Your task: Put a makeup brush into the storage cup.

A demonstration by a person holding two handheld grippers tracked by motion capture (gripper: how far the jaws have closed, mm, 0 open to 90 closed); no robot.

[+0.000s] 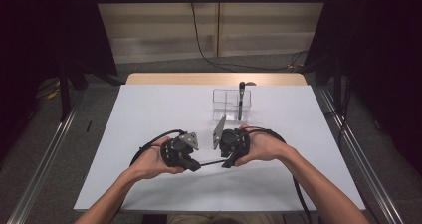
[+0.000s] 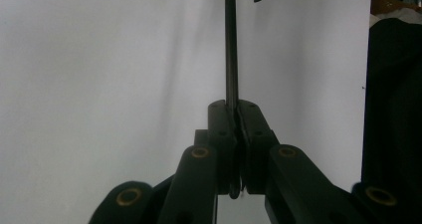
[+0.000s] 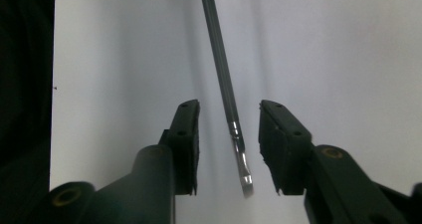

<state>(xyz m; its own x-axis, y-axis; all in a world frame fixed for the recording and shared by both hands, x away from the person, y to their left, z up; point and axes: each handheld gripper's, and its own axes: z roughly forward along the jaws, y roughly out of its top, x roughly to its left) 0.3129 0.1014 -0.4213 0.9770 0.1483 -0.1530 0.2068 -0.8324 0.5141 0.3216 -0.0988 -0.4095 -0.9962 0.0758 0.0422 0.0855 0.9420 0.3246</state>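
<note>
Right gripper view: we see the right hand-held gripper (image 3: pixel 228 147) open around the brush (image 3: pixel 226 97) that the left hand-held gripper (image 2: pixel 234 127) clamps; closing off-centre could knock it askew.

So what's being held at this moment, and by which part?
The left gripper is shut on one end of a thin brush. Its flat tip lies between the open right gripper.

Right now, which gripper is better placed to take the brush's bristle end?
Right. The right gripper is open with the brush tip between its jaws; the left gripper already clamps the handle.
</note>
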